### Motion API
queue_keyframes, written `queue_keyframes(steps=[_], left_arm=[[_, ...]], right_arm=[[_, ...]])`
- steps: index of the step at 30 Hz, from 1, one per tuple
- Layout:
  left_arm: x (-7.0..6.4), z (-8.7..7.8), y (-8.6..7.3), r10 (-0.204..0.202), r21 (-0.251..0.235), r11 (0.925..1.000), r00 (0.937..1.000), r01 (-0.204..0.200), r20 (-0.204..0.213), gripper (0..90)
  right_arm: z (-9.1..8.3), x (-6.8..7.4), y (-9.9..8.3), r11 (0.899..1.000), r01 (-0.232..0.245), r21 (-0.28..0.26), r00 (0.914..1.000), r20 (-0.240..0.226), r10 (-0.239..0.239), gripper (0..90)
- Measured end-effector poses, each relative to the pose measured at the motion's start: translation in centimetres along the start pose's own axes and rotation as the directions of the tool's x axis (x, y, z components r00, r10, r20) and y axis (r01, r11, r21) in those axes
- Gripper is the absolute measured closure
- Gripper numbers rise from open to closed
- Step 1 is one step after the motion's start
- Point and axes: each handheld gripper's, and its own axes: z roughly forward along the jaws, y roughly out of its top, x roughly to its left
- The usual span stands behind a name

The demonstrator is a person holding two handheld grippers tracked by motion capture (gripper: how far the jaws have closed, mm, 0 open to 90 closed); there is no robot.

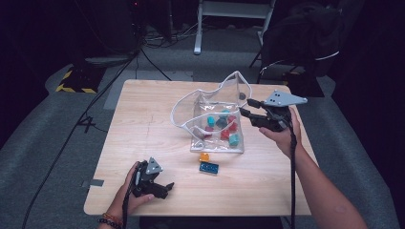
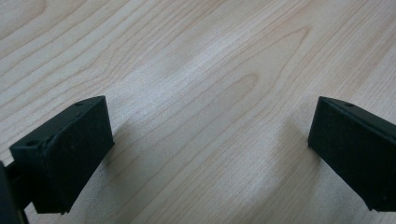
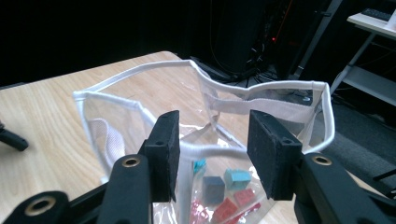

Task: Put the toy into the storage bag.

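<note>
A clear plastic bag (image 1: pixel 217 112) with a white rim stands open at the middle of the wooden table (image 1: pixel 143 133). It holds several teal, red and dark bricks (image 1: pixel 224 126). In front of it lie an orange brick (image 1: pixel 204 156) and a blue brick (image 1: pixel 208 167). My right gripper (image 1: pixel 247 107) is open at the bag's right edge. In the right gripper view the bag's rim (image 3: pixel 140 70) runs just beyond my right gripper (image 3: pixel 212 126), with the bricks (image 3: pixel 233 184) below. My left gripper (image 1: pixel 166 189) rests open near the table's front left. My left gripper (image 2: pixel 210 126) has bare wood between its jaws.
A chair draped with dark cloth (image 1: pixel 305 38) stands behind the table's far right corner. Cables (image 1: pixel 86 119) cross the grey floor at the left, near yellow-black tape (image 1: pixel 71 81). A white frame (image 1: pixel 229 19) stands at the back.
</note>
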Motion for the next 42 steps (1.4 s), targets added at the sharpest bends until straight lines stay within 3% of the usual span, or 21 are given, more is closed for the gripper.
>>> queue_keyframes(steps=[9,20,30,42], left_arm=[[0.0,0.0,0.0,0.000,0.000,1.0000,1.0000,0.000,0.000,0.2],[0.0,0.0,0.0,0.000,0.000,1.0000,1.0000,0.000,0.000,0.2],[0.0,0.0,0.0,0.000,0.000,1.0000,1.0000,0.000,0.000,0.2],[0.0,0.0,0.0,0.000,0.000,1.0000,1.0000,0.000,0.000,0.2]], right_arm=[[-2.2,0.5,-2.2,1.000,0.005,-0.011,0.9993,-0.036,-0.005,54.8],[-3.2,1.8,-5.0,1.000,0.010,0.002,0.9966,-0.082,-0.010,54.1],[-2.1,4.3,-7.9,0.998,0.028,0.052,0.9914,-0.129,-0.021,48.7],[1.0,7.1,-11.6,0.989,0.038,0.141,0.9764,-0.216,-0.007,41.3]])
